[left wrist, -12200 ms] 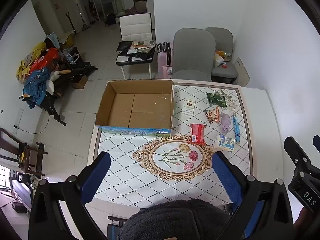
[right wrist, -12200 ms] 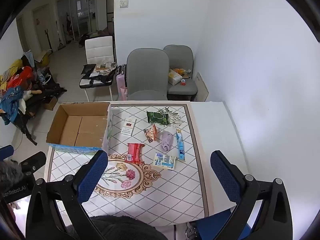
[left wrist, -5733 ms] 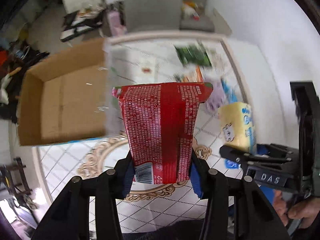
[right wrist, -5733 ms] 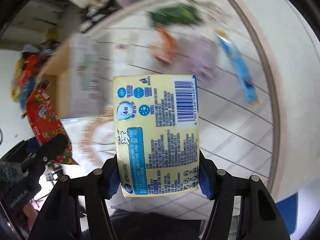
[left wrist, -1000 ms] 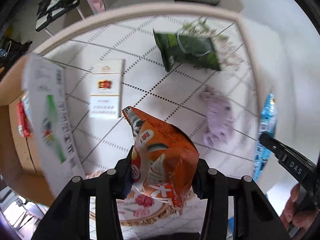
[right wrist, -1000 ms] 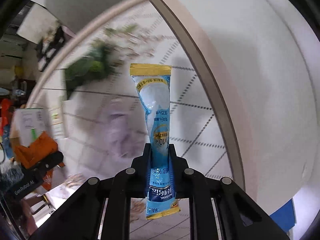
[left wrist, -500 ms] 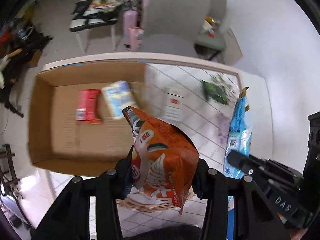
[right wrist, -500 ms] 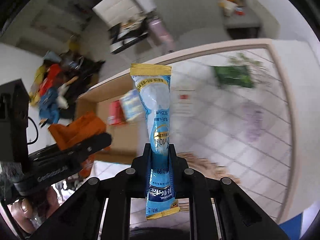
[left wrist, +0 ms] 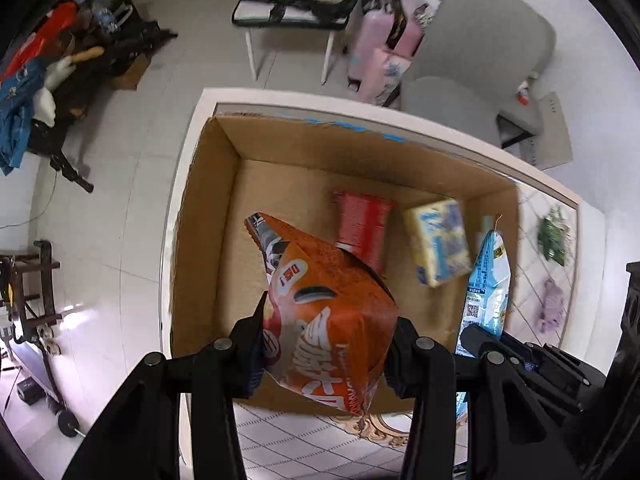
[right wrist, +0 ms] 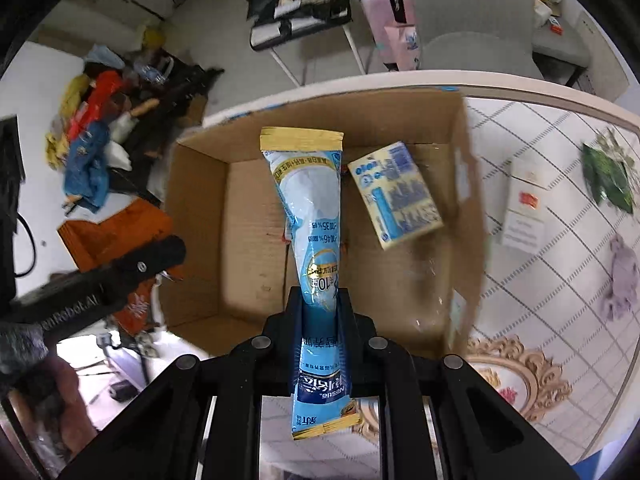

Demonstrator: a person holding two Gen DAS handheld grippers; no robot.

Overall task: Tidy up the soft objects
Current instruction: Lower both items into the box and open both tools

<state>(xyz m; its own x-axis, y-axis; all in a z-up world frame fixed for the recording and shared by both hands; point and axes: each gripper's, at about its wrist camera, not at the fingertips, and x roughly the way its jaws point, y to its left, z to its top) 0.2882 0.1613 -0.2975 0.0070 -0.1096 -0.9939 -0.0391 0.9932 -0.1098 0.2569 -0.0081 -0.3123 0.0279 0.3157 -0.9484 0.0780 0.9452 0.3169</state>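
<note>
Orange crinkled snack bag (left wrist: 332,320) sits pinched in the left gripper (left wrist: 326,338) above the open cardboard box (left wrist: 208,216); the right gripper (right wrist: 320,320) pinches a long blue sachet (right wrist: 314,216) over it.

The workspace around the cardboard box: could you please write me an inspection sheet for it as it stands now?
Surface: table with a diamond-patterned cloth; cardboard box sits open at its edge.
Job's things: red packet and yellow pack lie in the box; orange bag and blue tube pouch are held above it; green packet and lilac soft item remain on the cloth.
Clutter: white carton on the cloth.
Grippers: left claw shut on the orange bag; right claw shut on the blue tube pouch.
Cables: a dark cable at the left edge of the right wrist view.
Surroundings: grey chairs, pink suitcase, clothes pile.
</note>
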